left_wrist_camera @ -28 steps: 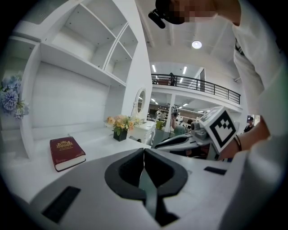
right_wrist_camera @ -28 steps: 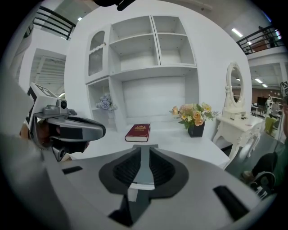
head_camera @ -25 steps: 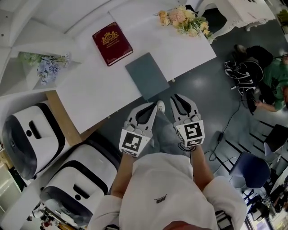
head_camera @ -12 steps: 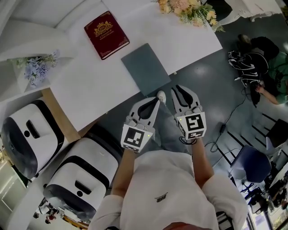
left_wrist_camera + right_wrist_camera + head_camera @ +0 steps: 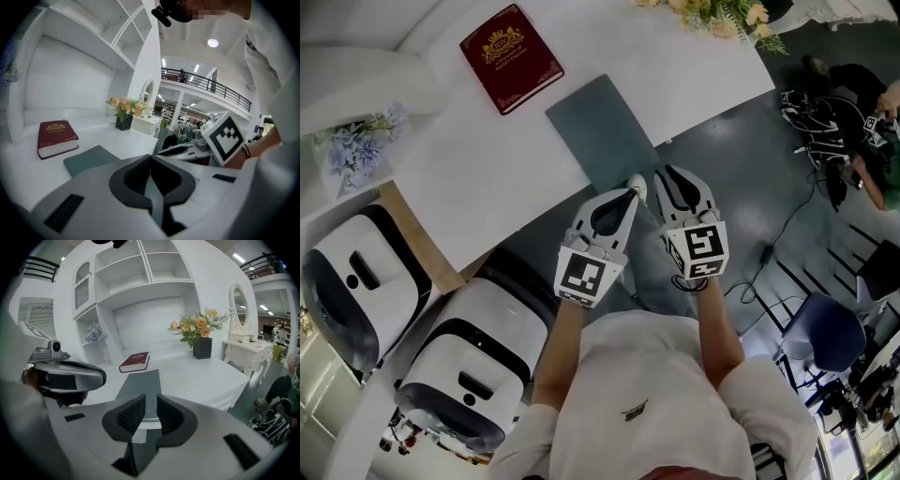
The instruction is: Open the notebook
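Left gripper (image 5: pixel 630 192), right gripper (image 5: pixel 675 175) nearer notebook (image 5: pixel 600 131)

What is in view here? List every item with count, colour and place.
notebook: one, grey-green, closed, at the table's near edge
book: one, dark red with gold crest, farther back, left of the notebook
bouquet: one, yellow and pink, dark pot, table's far right
blue flowers: one bunch, ledge left of the table
table: one, white
machines: two, white and black, floor at left
chair: one, blue, floor at right
left gripper: grey, jaws together, short of the table
right gripper: grey, jaws slightly apart, empty
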`<move>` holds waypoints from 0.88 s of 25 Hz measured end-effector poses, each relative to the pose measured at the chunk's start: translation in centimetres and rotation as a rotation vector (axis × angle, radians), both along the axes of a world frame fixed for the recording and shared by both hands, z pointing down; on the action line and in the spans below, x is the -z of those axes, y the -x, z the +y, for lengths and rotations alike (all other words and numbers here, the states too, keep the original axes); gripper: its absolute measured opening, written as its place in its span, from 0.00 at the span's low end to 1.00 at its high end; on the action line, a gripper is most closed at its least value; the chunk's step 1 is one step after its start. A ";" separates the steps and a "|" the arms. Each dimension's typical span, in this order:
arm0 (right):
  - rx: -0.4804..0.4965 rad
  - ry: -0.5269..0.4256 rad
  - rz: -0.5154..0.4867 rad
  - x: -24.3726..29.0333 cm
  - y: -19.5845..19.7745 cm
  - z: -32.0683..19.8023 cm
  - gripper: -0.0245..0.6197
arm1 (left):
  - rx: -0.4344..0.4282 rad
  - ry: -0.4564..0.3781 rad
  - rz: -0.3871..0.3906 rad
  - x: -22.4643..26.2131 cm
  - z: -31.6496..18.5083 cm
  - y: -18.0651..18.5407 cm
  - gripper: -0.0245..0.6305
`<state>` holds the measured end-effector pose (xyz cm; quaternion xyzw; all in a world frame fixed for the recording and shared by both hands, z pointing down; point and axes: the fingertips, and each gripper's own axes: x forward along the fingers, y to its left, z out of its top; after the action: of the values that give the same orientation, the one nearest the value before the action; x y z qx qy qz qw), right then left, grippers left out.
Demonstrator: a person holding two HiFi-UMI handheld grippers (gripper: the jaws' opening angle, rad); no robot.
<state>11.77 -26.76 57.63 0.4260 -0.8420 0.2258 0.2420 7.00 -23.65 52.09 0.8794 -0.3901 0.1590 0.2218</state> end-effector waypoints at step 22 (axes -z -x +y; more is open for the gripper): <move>-0.043 0.127 -0.053 -6.8 0.0 -1.4 0.17 | 0.004 0.047 0.000 -3.8 -1.2 -0.4 0.04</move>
<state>11.75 -28.19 64.39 0.4219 -0.8227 0.2949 0.2413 7.42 -24.86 55.88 0.8732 -0.3881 0.1674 0.2426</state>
